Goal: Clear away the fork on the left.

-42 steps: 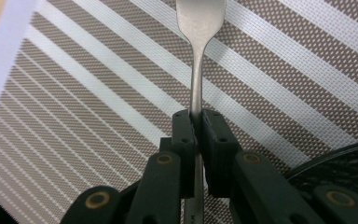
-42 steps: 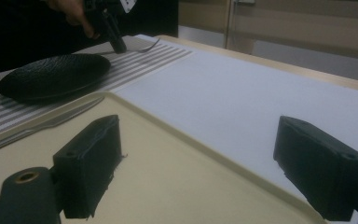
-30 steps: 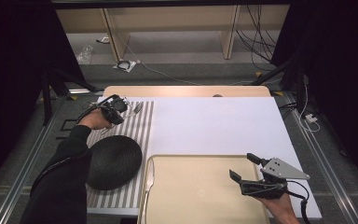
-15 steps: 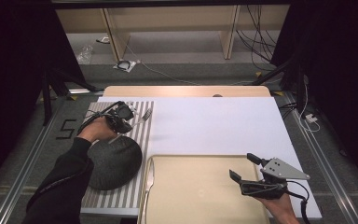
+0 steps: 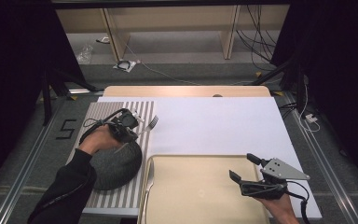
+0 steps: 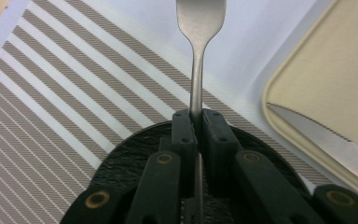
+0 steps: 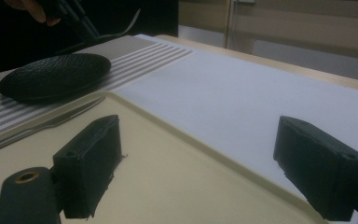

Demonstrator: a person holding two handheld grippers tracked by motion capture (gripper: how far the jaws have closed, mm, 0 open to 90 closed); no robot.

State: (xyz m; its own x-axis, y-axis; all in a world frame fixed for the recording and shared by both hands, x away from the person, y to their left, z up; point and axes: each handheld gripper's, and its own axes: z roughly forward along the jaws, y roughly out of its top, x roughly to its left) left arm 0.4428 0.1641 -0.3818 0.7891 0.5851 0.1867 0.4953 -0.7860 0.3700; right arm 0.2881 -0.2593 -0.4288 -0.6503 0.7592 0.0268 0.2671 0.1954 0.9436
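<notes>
A: What is the left gripper [image 5: 137, 127] doing?

B: It is pinching a fork [image 6: 198, 56] by the handle. In the left gripper view the two black jaws are pressed together on the thin metal stem, and the fork sticks straight out past them, tines at the far end.

A: Where is the fork over the table?

B: In the high view the fork [image 5: 150, 125] is held off the surface, its head just past the right edge of the striped mat [image 5: 103, 112], over the white sheet [image 5: 214, 126]. The gripper itself hangs above the far rim of the black plate [image 5: 114, 163], which lies on the mat. I cannot tell how high the fork is.

A: And the right gripper [image 5: 246, 169]?

B: Its jaws are spread wide with nothing between them. It sits low over the right part of the beige tray [image 5: 200, 186], near the table's near edge, well apart from the left one. In the right gripper view the two pads stand far apart with the tray [image 7: 177, 177] showing between them.

A: Anything else close by?

B: A knife [image 5: 148, 184] lies along the left rim of the tray, just beside the plate. The left gripper view shows its serrated blade [image 6: 326, 140] resting on the tray's corner, and the right gripper view shows the knife [image 7: 51, 122] between the plate [image 7: 53, 74] and the tray's floor
</notes>
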